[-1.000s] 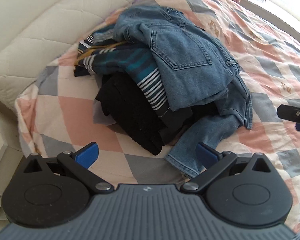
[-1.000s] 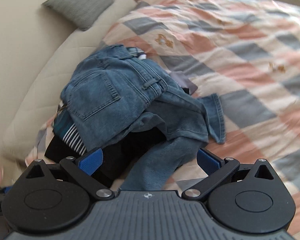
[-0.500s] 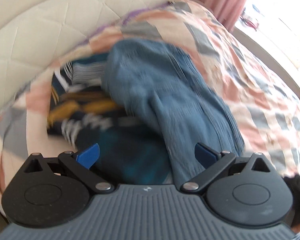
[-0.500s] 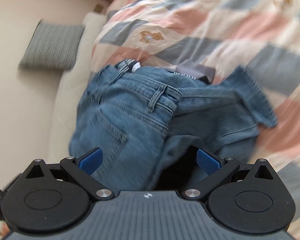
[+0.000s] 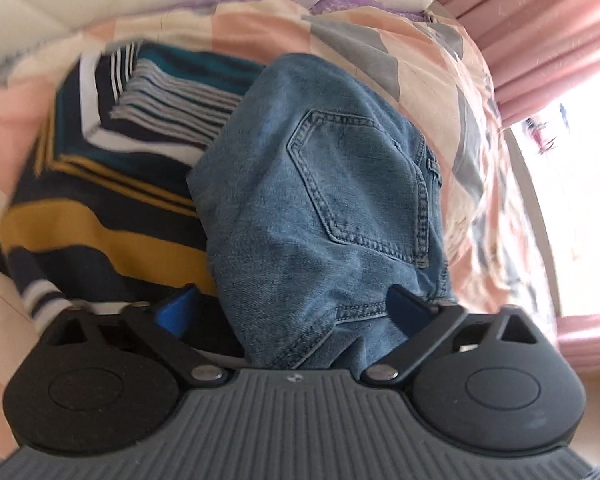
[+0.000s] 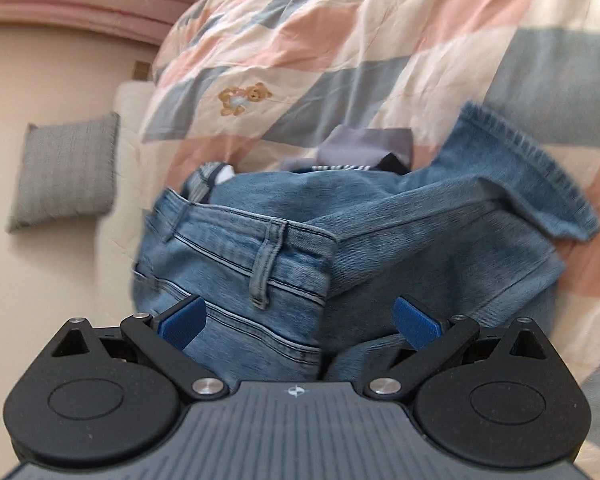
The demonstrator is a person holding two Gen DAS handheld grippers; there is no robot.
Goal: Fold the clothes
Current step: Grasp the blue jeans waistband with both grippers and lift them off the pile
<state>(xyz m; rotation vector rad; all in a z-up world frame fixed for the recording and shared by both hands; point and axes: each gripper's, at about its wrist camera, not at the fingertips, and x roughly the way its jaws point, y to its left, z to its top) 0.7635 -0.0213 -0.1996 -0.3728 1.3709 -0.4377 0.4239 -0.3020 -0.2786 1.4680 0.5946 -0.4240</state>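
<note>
- Your left gripper [image 5: 294, 310]: fingers spread, jeans [image 5: 324, 208] between them, unpinched.
- Your right gripper [image 6: 298, 322]: fingers spread around the jeans' waistband [image 6: 260, 248].
- Striped sweater [image 5: 100, 184]: left of your left fingers, on the bed [image 6: 340, 40].

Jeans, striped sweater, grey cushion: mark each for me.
jeans [image 5: 340, 184], left wrist view, back pocket.
striped sweater [image 5: 100, 224], left wrist view, yellow band.
grey cushion [image 6: 66, 170], right wrist view, its middle.
</note>
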